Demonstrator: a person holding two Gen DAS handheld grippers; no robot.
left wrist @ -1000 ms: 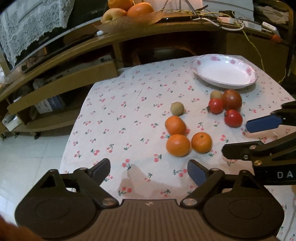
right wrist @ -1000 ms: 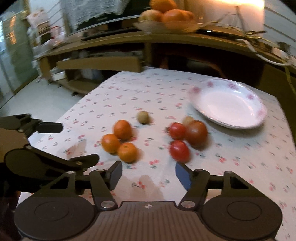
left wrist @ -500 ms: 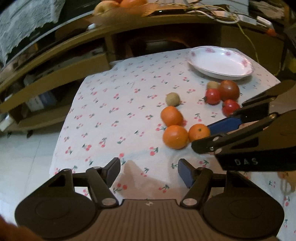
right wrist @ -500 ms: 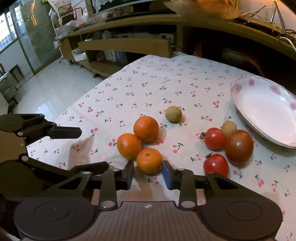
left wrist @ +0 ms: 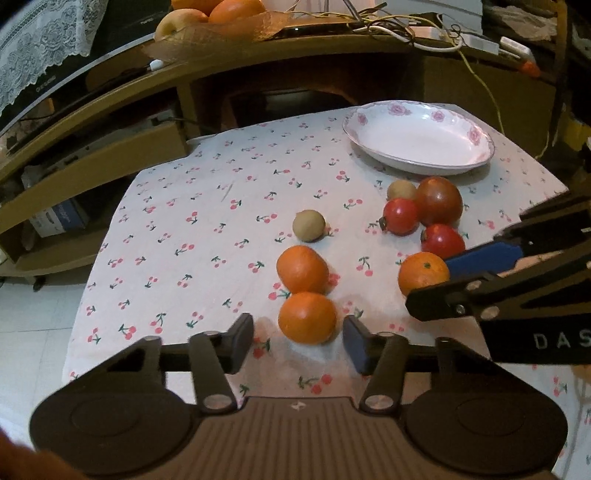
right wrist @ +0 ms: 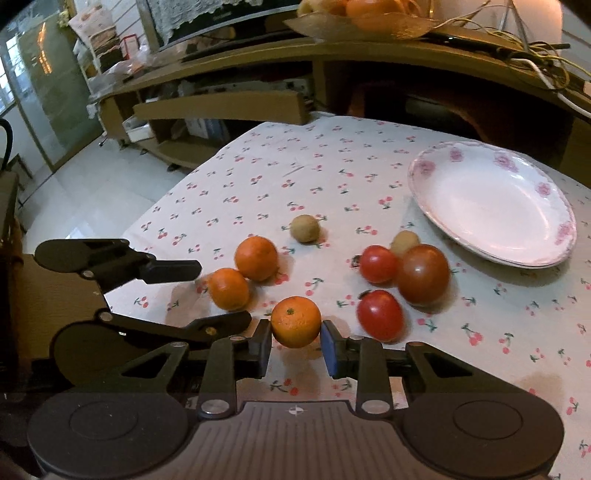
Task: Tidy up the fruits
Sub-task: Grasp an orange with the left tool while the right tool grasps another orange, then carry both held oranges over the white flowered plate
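Right gripper point(right wrist: 296, 345): fingers clamped on round glossy orange tangerine point(right wrist: 295, 321), just off cherry-print cloth table point(right wrist: 332, 177). Left gripper point(left wrist: 298, 341): fingers closing around second round orange tangerine point(left wrist: 307, 317), pads not yet touching. Third tangerine point(left wrist: 302, 268) touching behind. Smooth red tomatoes point(right wrist: 380, 314) near; white floral ceramic plate point(right wrist: 491, 206) beyond, unobstructed.

1. Cherry-print tablecloth point(left wrist: 207, 229) spread over the table, pale with small red cherries.
2. Curved wooden shelf unit point(left wrist: 110, 110) behind the table, with open compartments below.
3. Tangle of cables point(left wrist: 399, 29) lying on the unit's top.
4. White lace cloth point(left wrist: 40, 48) hanging at upper left.
5. Glossy light floor tiles point(right wrist: 74, 192) beside the table.
6. Glass door point(right wrist: 40, 88) at far left, reflecting lights.
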